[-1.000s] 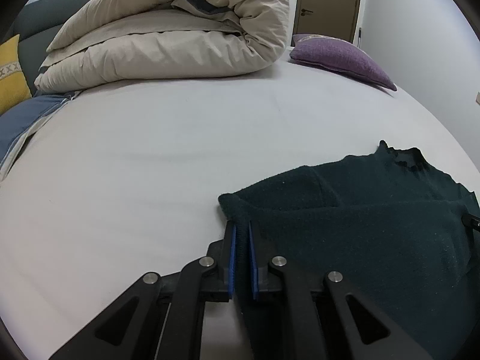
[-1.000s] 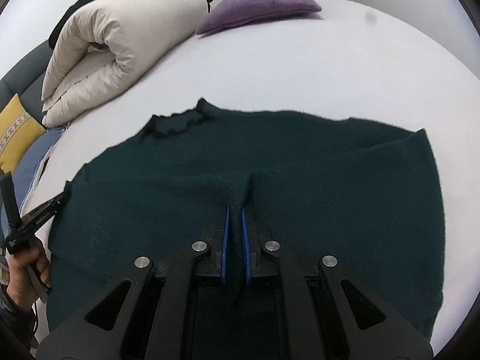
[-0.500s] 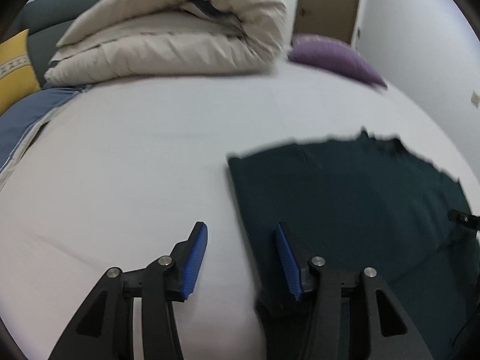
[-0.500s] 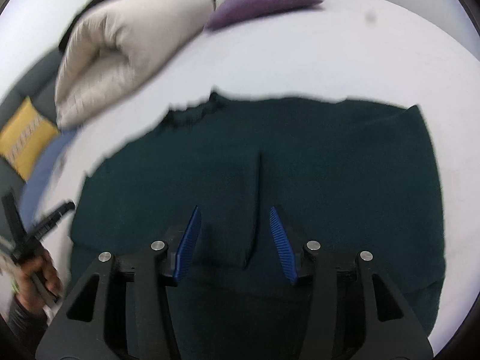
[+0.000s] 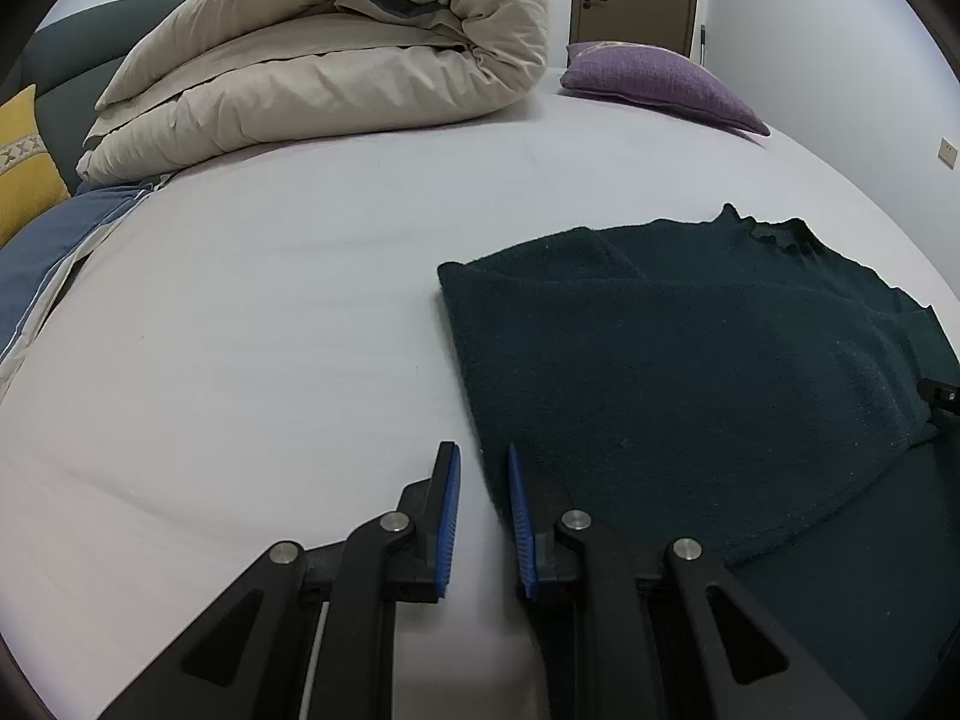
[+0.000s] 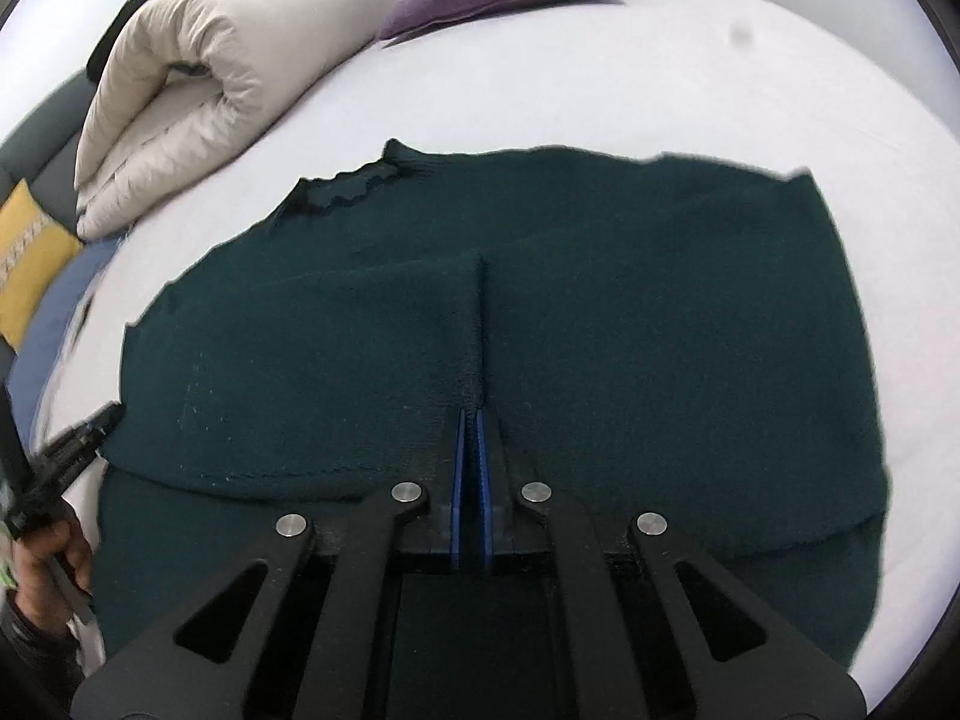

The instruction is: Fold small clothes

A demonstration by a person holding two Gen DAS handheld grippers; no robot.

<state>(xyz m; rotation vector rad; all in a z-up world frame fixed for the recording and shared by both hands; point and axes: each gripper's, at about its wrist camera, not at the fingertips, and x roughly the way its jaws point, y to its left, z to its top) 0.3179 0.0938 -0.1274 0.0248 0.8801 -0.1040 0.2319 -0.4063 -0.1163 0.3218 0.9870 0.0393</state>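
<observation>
A dark green knit sweater (image 6: 600, 324) lies spread on the white bed, one side folded over its middle. It also shows in the left wrist view (image 5: 690, 372). My right gripper (image 6: 472, 414) is shut, pinching a raised ridge of the sweater's fabric near its middle. My left gripper (image 5: 483, 456) stands partly open over the sweater's left folded edge, one finger over the sheet, the other over the fabric, holding nothing. It also shows at the left edge of the right wrist view (image 6: 90, 426).
A rolled beige duvet (image 5: 336, 60) and a purple pillow (image 5: 654, 84) lie at the far side of the bed. A yellow cushion (image 5: 24, 162) and blue cloth (image 5: 42, 252) sit at the left. White sheet (image 5: 240, 330) surrounds the sweater.
Both grippers let go of the sweater half a second ago. The right one has since shut on a fabric ridge again; the left has narrowed around the sweater's edge.
</observation>
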